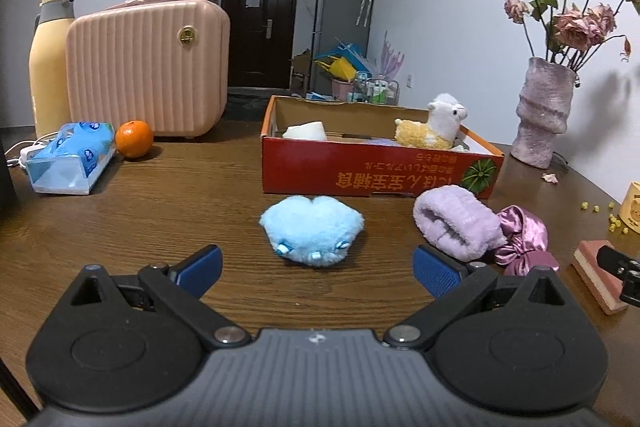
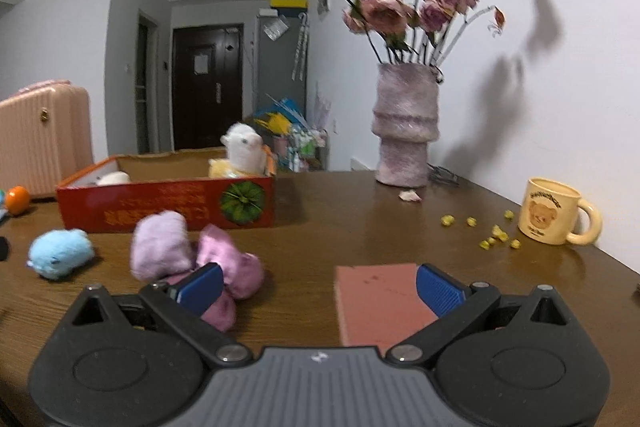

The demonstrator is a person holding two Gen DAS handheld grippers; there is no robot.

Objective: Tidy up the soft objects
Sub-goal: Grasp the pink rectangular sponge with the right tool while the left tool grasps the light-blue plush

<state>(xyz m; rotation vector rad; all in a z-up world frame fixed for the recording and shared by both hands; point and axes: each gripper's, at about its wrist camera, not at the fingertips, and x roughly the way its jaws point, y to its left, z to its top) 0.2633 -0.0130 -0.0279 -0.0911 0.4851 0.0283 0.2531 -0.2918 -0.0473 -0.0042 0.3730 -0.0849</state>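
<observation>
A light blue plush point(image 1: 313, 231) lies on the wooden table in front of a red cardboard box point(image 1: 376, 167). My left gripper point(image 1: 318, 273) is open and empty, just short of the plush. The box holds an alpaca plush point(image 1: 434, 127) and a white item point(image 1: 305, 131). A lilac fuzzy sock point(image 1: 458, 223) and a pink satin scrunchie point(image 1: 522, 241) lie to the right. My right gripper point(image 2: 320, 287) is open and empty, its left finger over the scrunchie point(image 2: 232, 267) and its right finger over a pink sponge point(image 2: 376, 301). The blue plush point(image 2: 60, 255), sock point(image 2: 162, 245) and box point(image 2: 168, 207) show at left.
A pink case point(image 1: 148, 67), yellow bottle point(image 1: 50, 59), tissue pack point(image 1: 70, 157) and orange point(image 1: 134, 139) stand at back left. A vase of dried roses point(image 2: 404, 131) stands at back right, with a yellow mug point(image 2: 554, 211) and yellow crumbs point(image 2: 492, 233) near the wall.
</observation>
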